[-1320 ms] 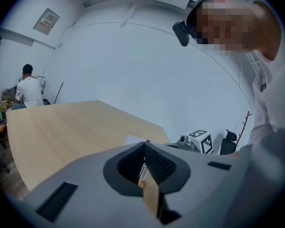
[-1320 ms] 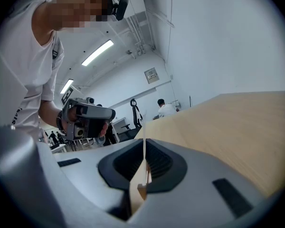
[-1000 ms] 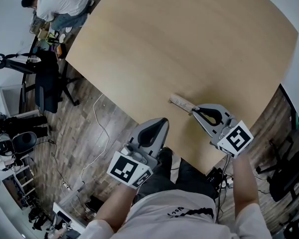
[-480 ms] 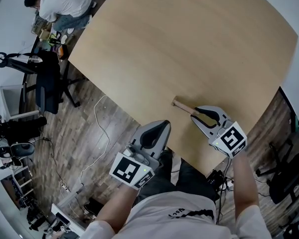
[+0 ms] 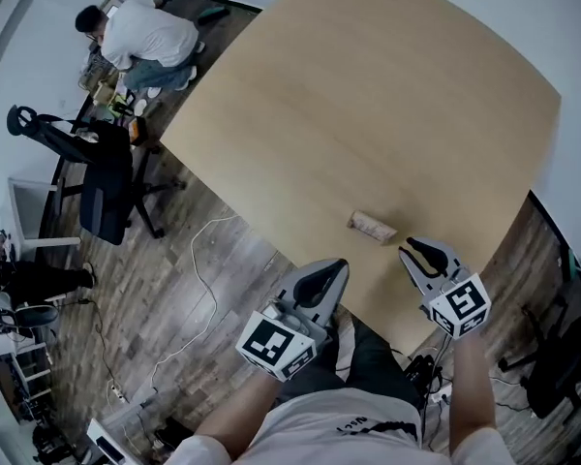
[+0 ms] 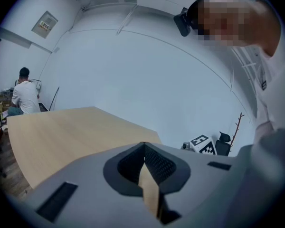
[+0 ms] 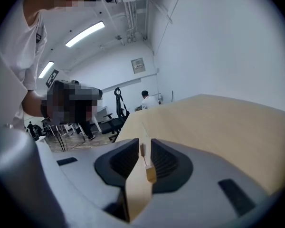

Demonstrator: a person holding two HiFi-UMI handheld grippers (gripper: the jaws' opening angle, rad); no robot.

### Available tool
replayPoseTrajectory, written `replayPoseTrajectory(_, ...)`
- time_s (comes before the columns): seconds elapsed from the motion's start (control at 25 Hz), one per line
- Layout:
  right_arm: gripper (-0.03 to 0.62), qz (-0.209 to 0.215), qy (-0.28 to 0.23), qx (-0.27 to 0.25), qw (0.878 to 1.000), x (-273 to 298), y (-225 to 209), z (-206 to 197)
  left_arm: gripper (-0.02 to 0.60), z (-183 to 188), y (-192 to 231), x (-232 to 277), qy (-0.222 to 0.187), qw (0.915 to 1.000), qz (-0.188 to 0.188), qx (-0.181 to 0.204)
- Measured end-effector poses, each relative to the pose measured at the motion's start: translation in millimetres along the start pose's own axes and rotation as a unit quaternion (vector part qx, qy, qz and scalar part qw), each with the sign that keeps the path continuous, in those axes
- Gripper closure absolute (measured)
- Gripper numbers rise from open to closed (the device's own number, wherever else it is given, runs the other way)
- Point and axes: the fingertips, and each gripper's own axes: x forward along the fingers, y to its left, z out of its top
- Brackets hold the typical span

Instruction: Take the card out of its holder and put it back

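Observation:
The card holder (image 5: 373,226) is a small pale wooden piece on the tan table (image 5: 368,95), near the front edge; whether the card sits in it I cannot make out. My right gripper (image 5: 413,251) hovers just right of it and nearer to me, not touching it. In the right gripper view the jaws stand a narrow gap apart, and the holder (image 7: 149,172) shows through that gap with nothing gripped. Over the table's edge to the left, my left gripper (image 5: 331,272) is empty. Its tips (image 6: 143,145) meet.
The table's front edge runs just under both grippers, with wood floor and a white cable (image 5: 198,260) below it. A black office chair (image 5: 102,177) stands at the left. A person in a white shirt (image 5: 145,37) crouches at the far left corner.
My right gripper was against the holder's right end; it has drawn back towards me and let go. The holder stays on the table. The left gripper has barely moved.

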Motion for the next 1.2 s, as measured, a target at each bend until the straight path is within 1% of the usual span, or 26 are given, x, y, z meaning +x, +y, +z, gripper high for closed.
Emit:
replayPoseTrajectory(0.2, 0.56, -0.029, -0.042, 0.016, 0.999, -25.7, 39.9, 46.9, 0.569, 17.8, -18.1, -32.2, -0.013, 0.9996, -0.017, 0.019)
replayPoseTrajectory(0.44, 0.574, -0.037, -0.08, 0.019, 0.996, -47.0, 109.1, 97.3, 0.569, 35.6, -39.5, -81.5, -0.02, 0.9987, -0.036, 0.031)
replayPoseTrajectory(0.6, 0.579, -0.052, -0.118, 0.034, 0.991, -59.6, 150.6, 130.2, 0.569, 47.1, -56.6, -114.9, -0.029, 0.9963, -0.059, 0.054)
replayPoseTrajectory(0.72, 0.58, -0.045, -0.143, 0.041, 0.988, -60.4, 186.3, 156.0, 0.569, 58.9, -64.1, -144.2, -0.04, 0.9955, -0.059, 0.062)
replayPoseTrajectory(0.8, 0.58, -0.04, -0.156, 0.035, 0.986, -62.7, 206.4, 172.0, 0.569, 68.3, -69.0, -159.0, -0.052, 0.9947, -0.057, 0.068)
replayPoseTrajectory(0.96, 0.58, -0.04, -0.182, -0.006, 0.983, -69.8, 236.2, 208.0, 0.569, 93.9, -75.6, -180.9, -0.088, 0.991, -0.053, 0.086)
replayPoseTrajectory(1.04, 0.58, -0.043, -0.19, -0.012, 0.981, -75.2, 247.8, 215.0, 0.569, 98.3, -78.9, -190.0, -0.094, 0.9899, -0.058, 0.089)
replayPoseTrajectory(1.2, 0.58, -0.049, -0.197, -0.008, 0.979, -81.3, 256.1, 219.5, 0.569, 104.0, -81.6, -197.5, -0.099, 0.9891, -0.061, 0.091)
